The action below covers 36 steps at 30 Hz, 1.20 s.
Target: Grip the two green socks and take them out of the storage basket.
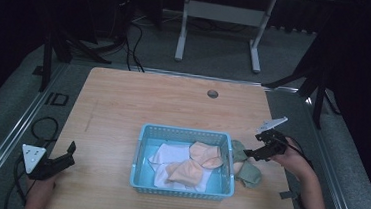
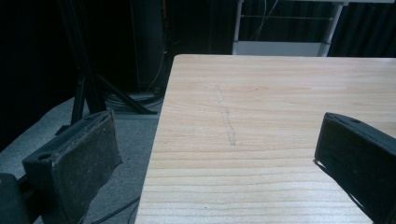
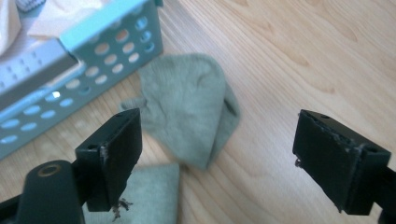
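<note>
Landmark: light blue perforated plastic basket (image 1: 184, 160), on the pale wooden table (image 1: 123, 99). Inside it, white and peach socks in a loose heap (image 1: 188, 165).

Olive-green knitted socks (image 3: 187, 105) lie on the table just outside the basket's right wall, one partly folded over, a second piece of the same cloth (image 3: 149, 193) nearer the camera in the right gripper view.

Right gripper (image 1: 253, 153) hovers right of the basket, over the green socks; jaws spread wide, nothing between them. Left gripper (image 2: 219, 154) sits well to the left of the basket near the table edge, jaws also apart and empty, idle.

Step in hand, as I judge it: picking up a green sock to go into the basket. To do it well: come down on the folded ridge of the sock, where the cloth is thickest. Keep the near jaw clear of the basket wall. Pinch one sock only, then lift high enough to clear the rim.
</note>
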Each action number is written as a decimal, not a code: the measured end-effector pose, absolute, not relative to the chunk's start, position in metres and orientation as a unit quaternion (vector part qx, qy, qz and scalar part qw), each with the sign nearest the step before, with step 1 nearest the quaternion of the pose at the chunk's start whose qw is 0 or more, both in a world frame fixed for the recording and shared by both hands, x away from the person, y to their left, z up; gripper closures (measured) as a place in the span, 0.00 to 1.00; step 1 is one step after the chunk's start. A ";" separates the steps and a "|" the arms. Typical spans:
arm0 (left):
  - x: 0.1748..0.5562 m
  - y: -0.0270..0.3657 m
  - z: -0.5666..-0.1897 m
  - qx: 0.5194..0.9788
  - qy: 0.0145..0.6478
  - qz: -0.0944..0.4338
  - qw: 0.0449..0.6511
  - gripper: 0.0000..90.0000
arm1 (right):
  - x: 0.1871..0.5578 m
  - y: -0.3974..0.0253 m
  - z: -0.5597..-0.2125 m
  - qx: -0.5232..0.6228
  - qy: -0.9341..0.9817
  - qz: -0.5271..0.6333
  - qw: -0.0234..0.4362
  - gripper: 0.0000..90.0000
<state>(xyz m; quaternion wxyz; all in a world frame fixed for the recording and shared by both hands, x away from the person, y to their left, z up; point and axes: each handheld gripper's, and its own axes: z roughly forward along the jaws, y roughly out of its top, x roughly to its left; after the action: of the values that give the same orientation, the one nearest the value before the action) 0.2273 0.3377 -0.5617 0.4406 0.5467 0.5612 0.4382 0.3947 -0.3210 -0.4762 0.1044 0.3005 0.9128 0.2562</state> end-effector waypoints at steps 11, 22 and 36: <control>0.227 0.338 -0.562 0.544 0.562 0.437 0.444 0.00 | 0.379 -0.361 -0.495 0.390 0.844 0.337 0.148 0.15; 0.227 0.338 -0.562 0.543 0.563 0.436 0.445 0.00 | 0.358 -0.397 -0.516 0.481 0.763 0.355 0.246 0.15; 0.226 0.338 -0.562 0.543 0.561 0.438 0.445 0.00 | 0.315 -0.409 -0.536 0.567 0.652 0.362 0.350 0.15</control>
<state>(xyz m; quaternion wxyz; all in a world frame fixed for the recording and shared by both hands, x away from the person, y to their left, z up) 0.2265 0.3381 -0.5619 0.4454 0.5430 0.5612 0.4381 0.3153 -0.4085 -0.5364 0.3499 0.5668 0.6524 0.3615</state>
